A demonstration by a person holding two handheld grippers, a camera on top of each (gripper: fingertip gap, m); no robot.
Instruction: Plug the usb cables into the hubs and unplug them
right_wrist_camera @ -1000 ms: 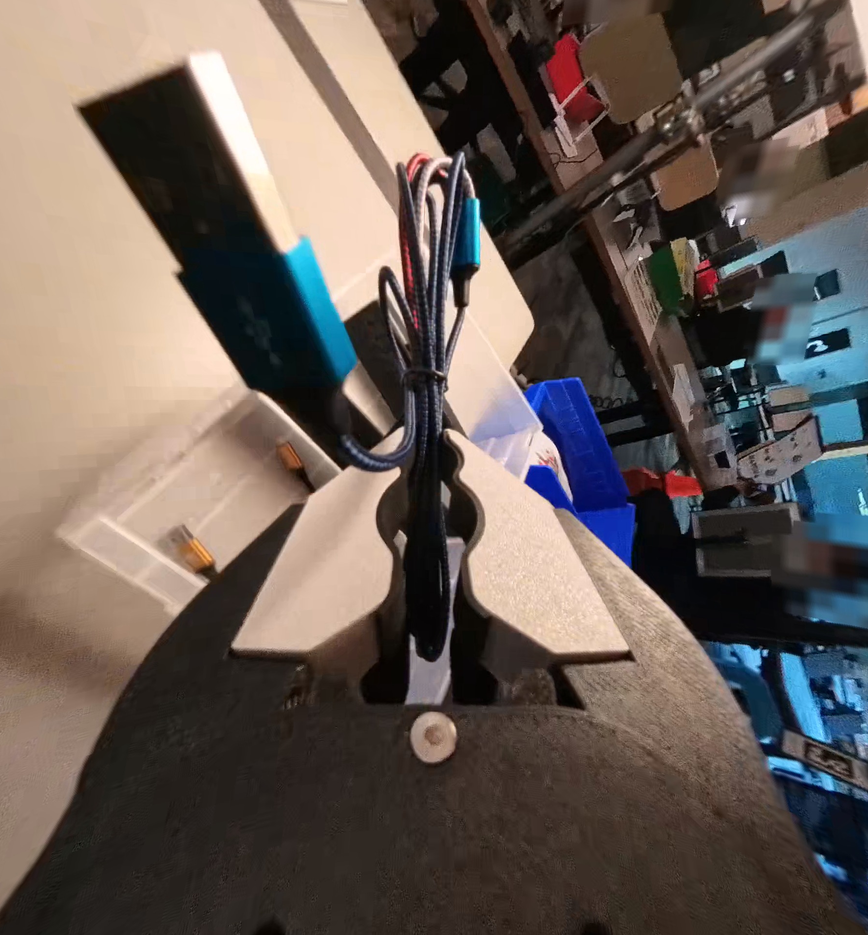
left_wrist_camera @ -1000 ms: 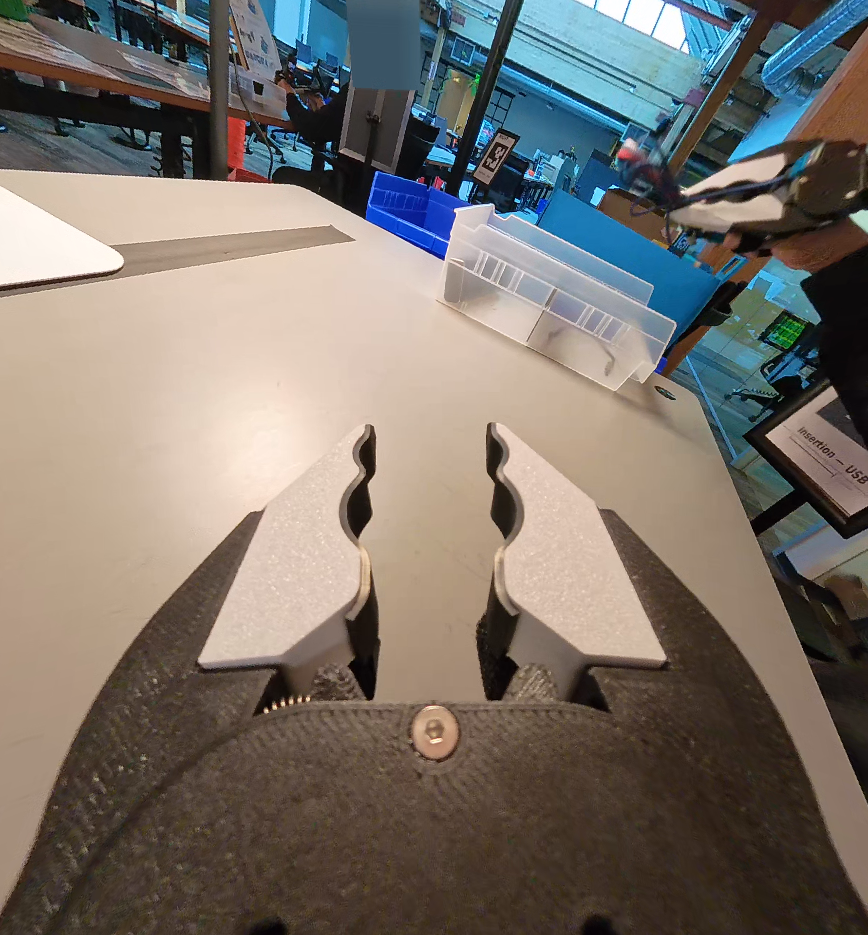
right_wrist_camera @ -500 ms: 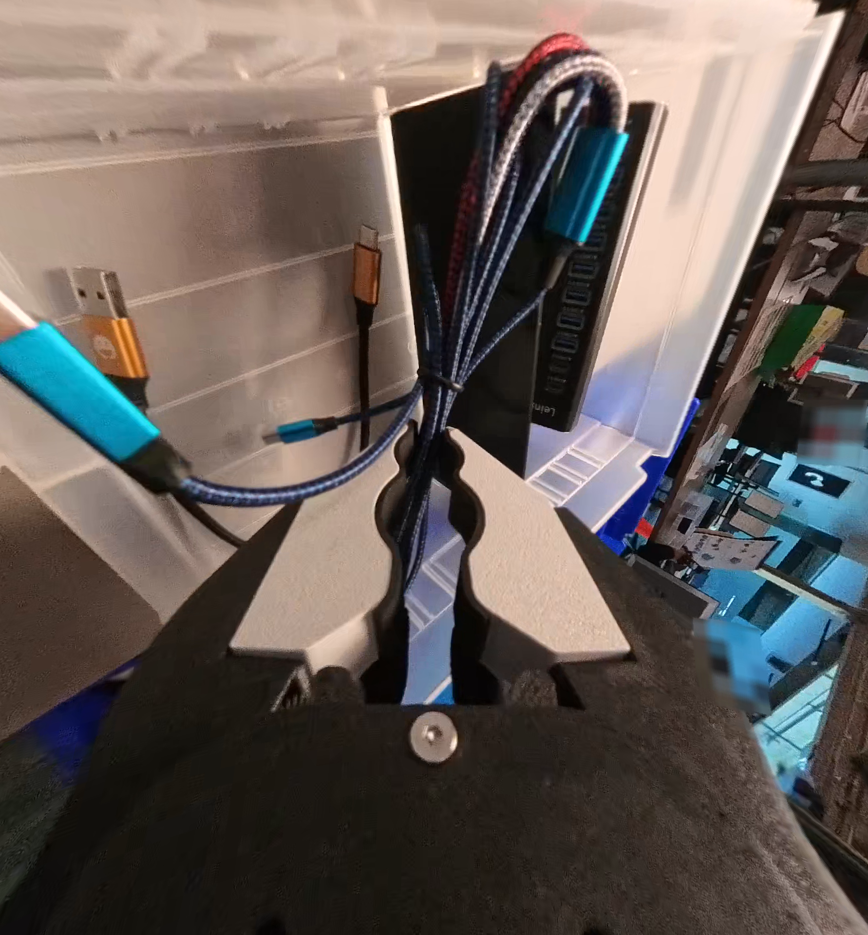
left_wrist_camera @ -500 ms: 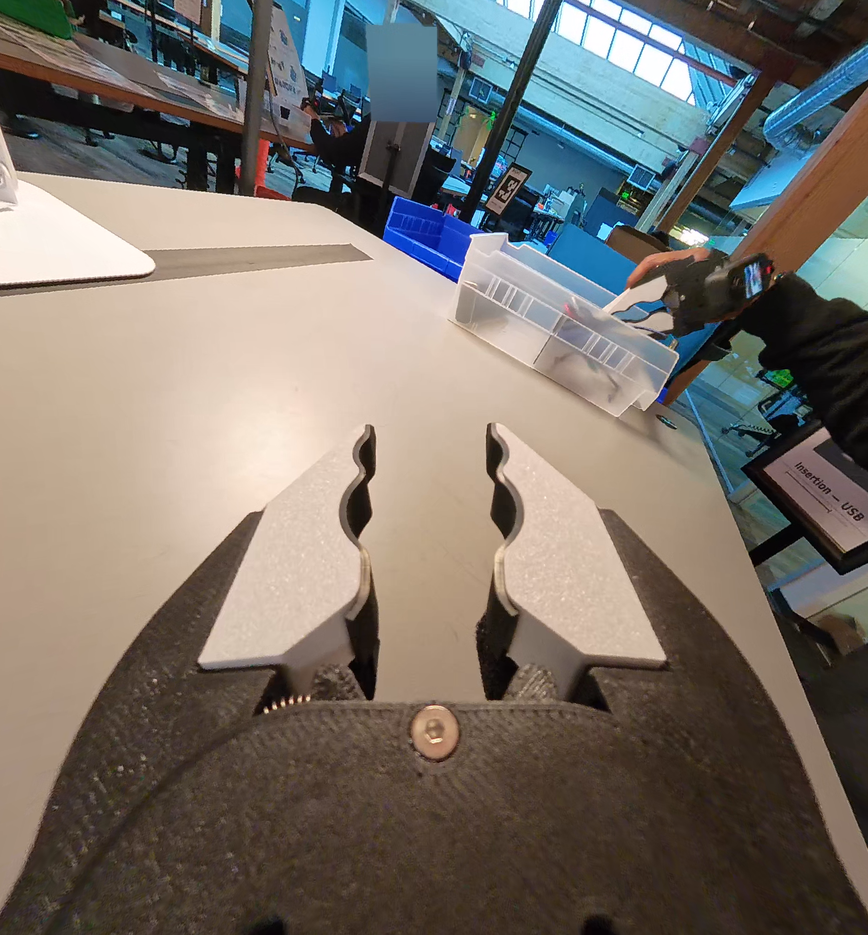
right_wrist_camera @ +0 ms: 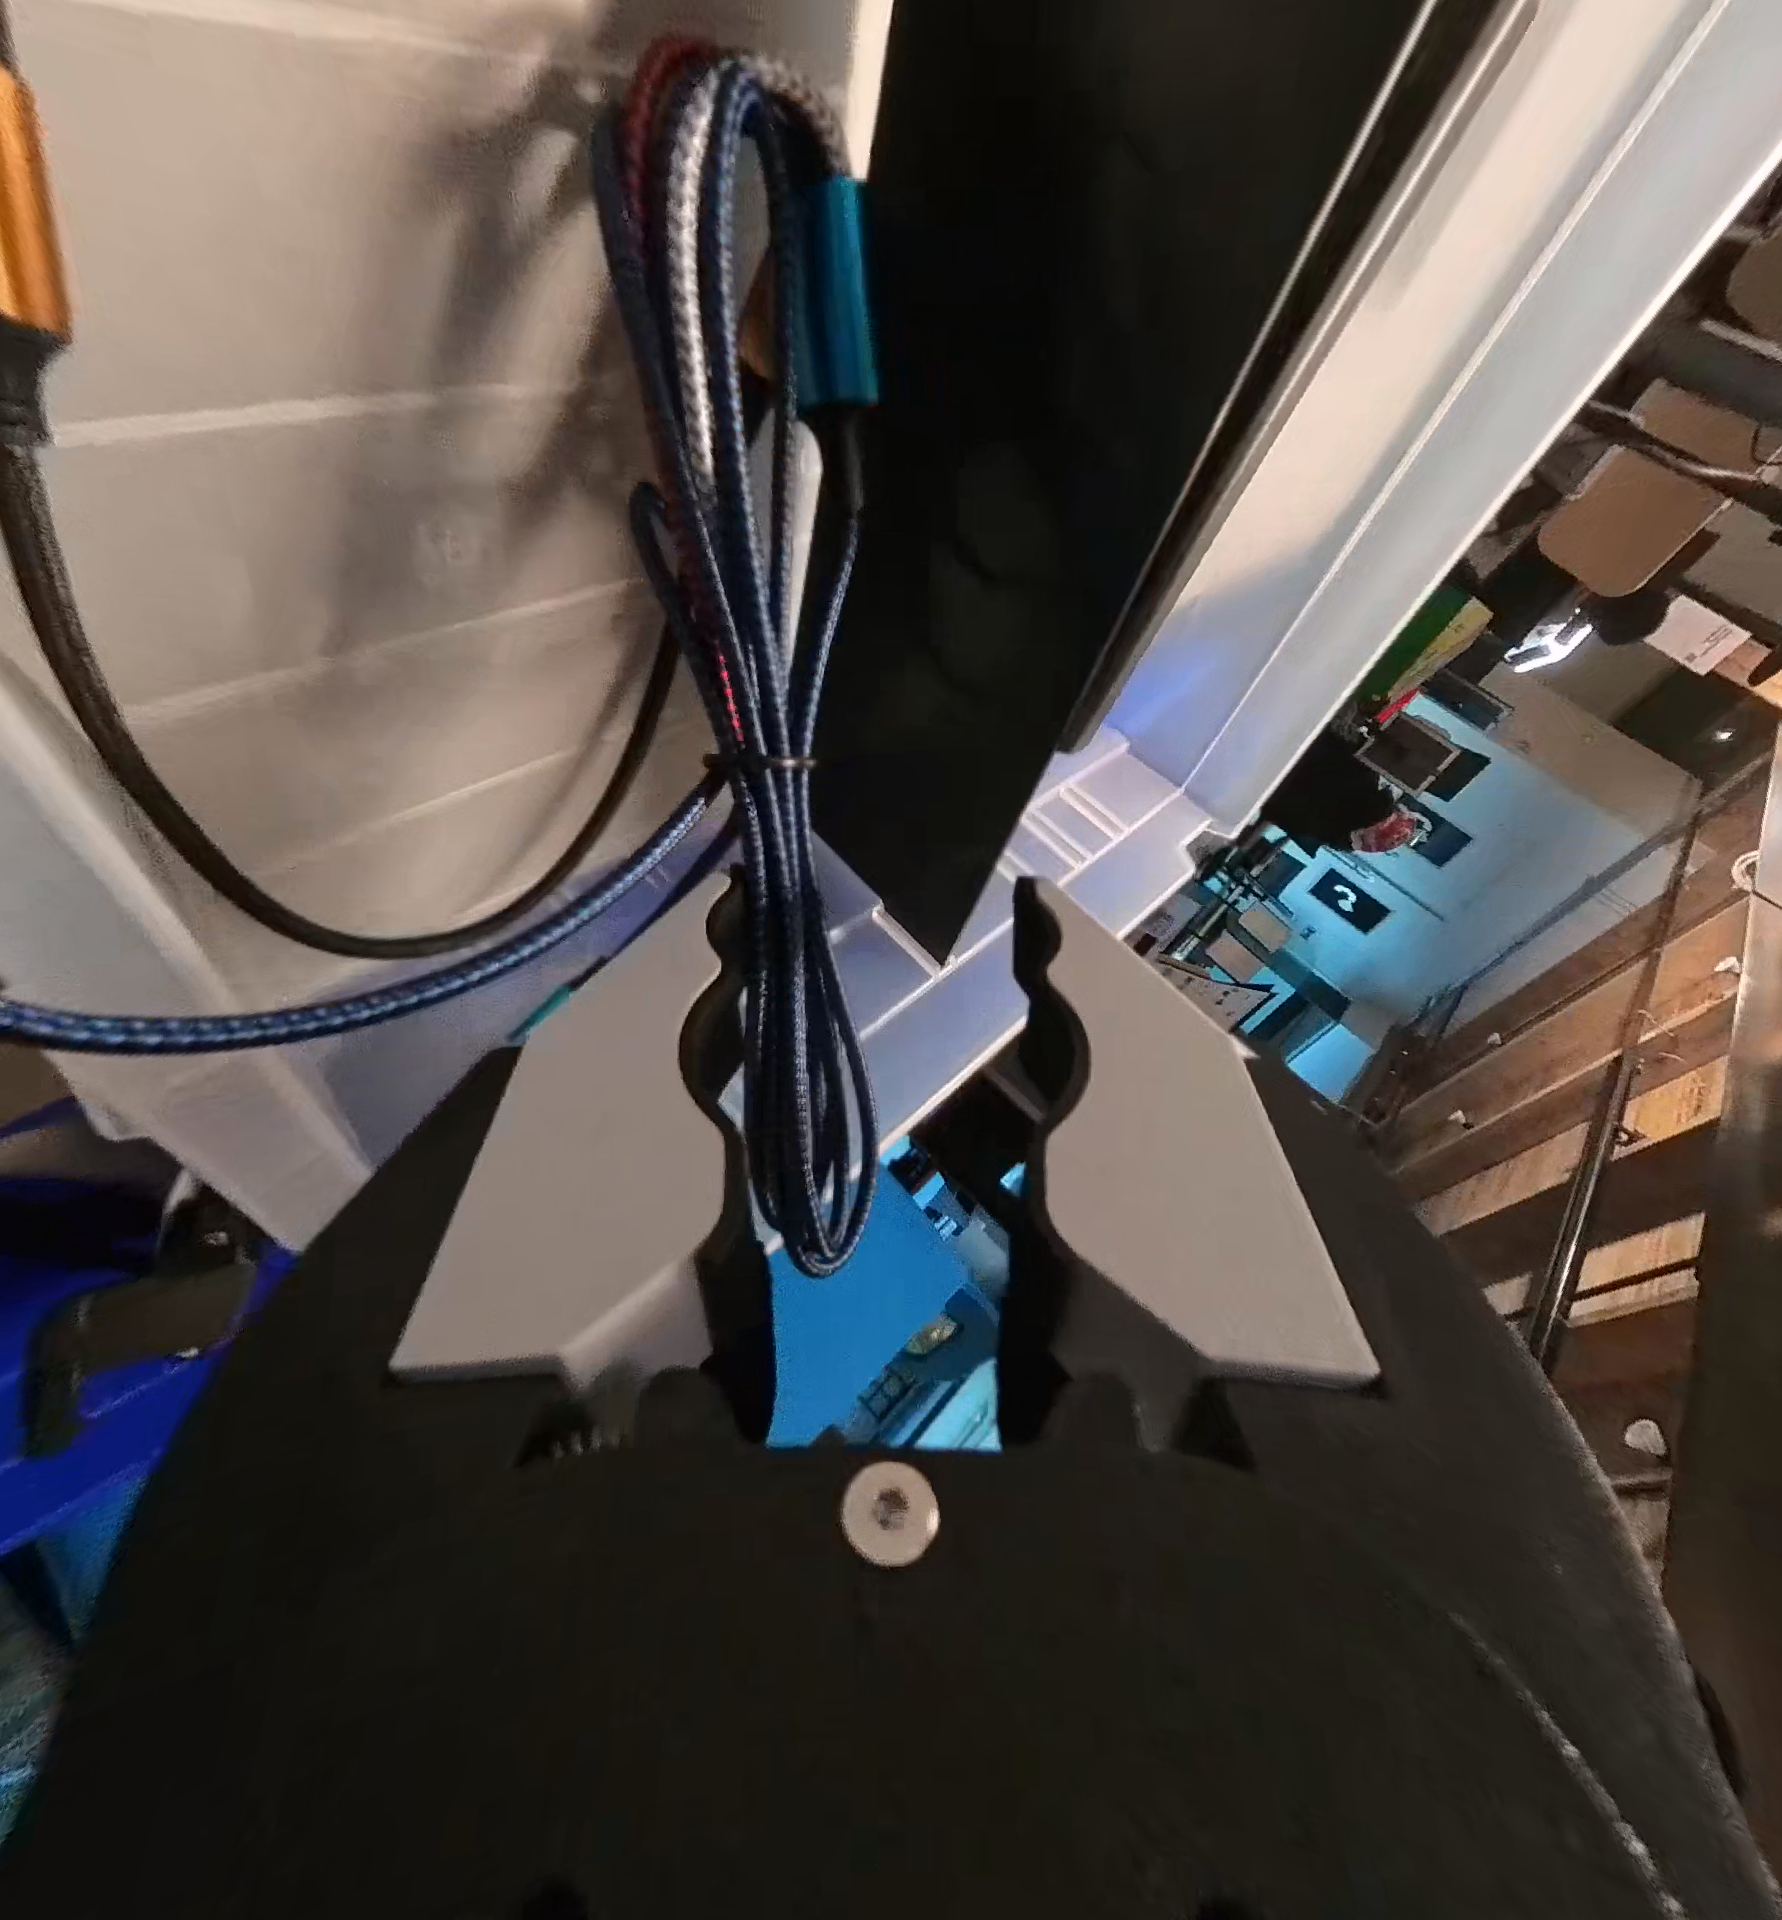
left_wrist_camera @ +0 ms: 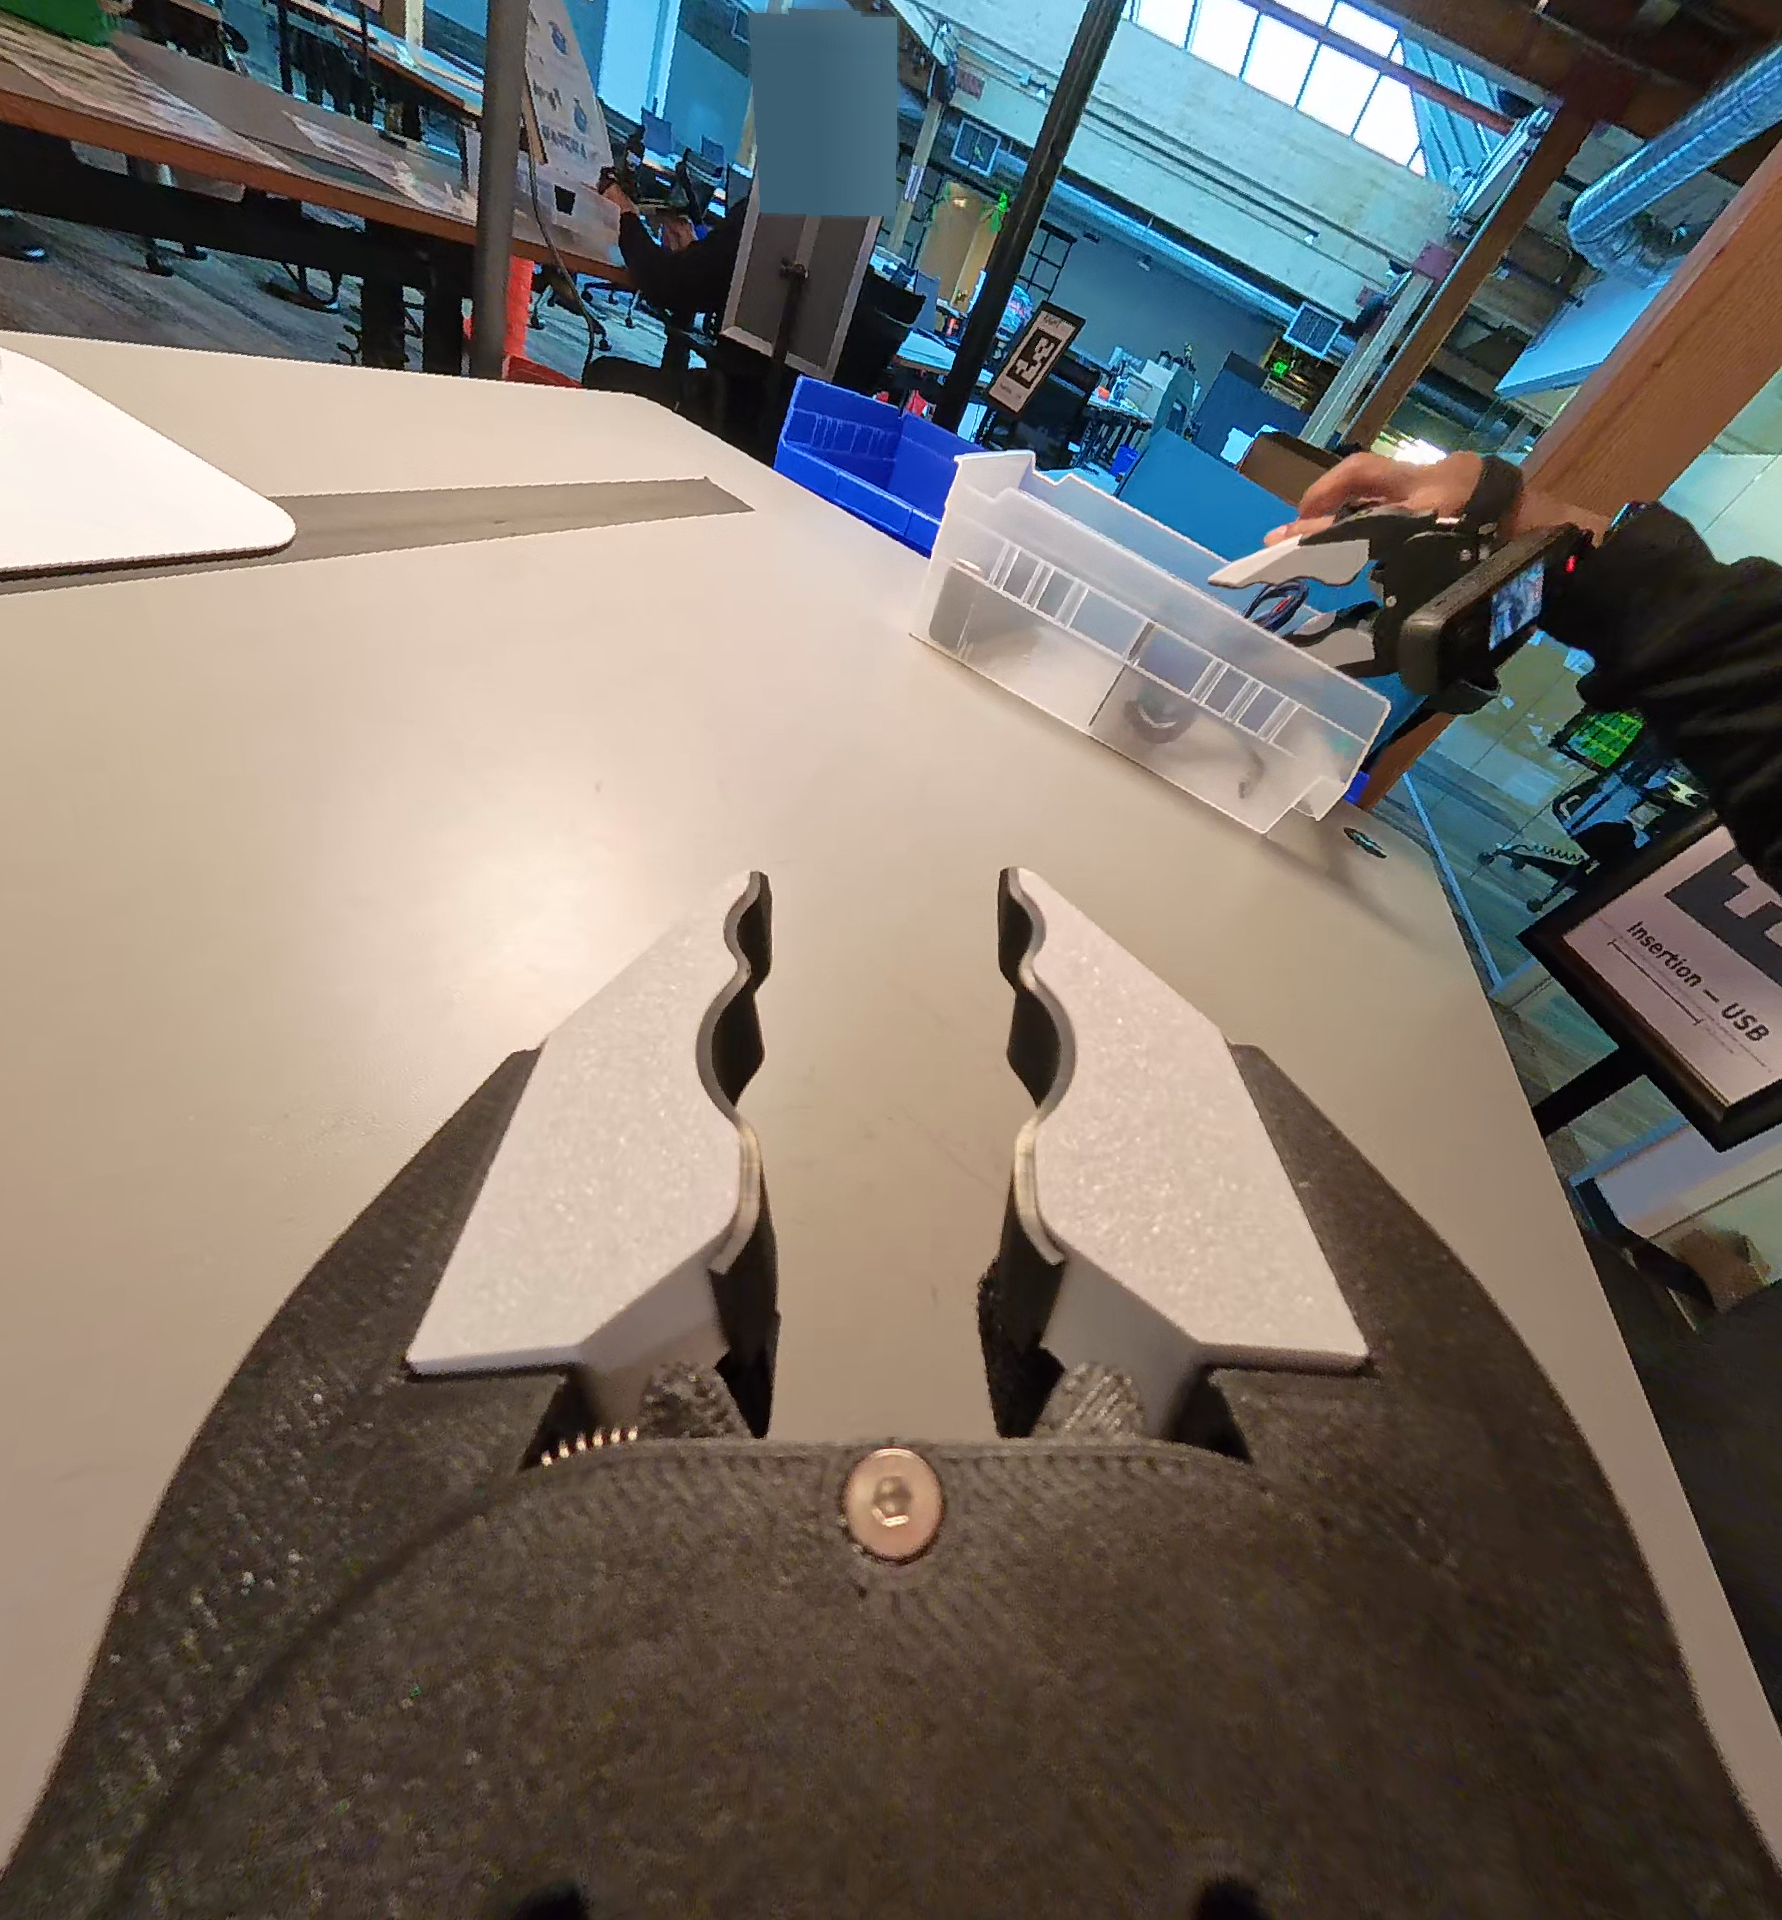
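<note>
Grey fingers of left gripper (left_wrist_camera: 882, 904) spread, empty, low over bare tabletop (left_wrist_camera: 367, 810). Right gripper (right_wrist_camera: 876, 904) spread too, blue braided cable bundle (right_wrist_camera: 778, 831) lying loose against its left finger. Clear bin (left_wrist_camera: 1126, 634) at far right tabletop edge holds black hub (right_wrist_camera: 1022, 416).

Braided cloth-sheathed cable (right_wrist_camera: 778, 831), translucent plastic bin (left_wrist_camera: 1136, 634), matt table (left_wrist_camera: 451, 779) — jaws grainy, perhaps plastic.
</note>
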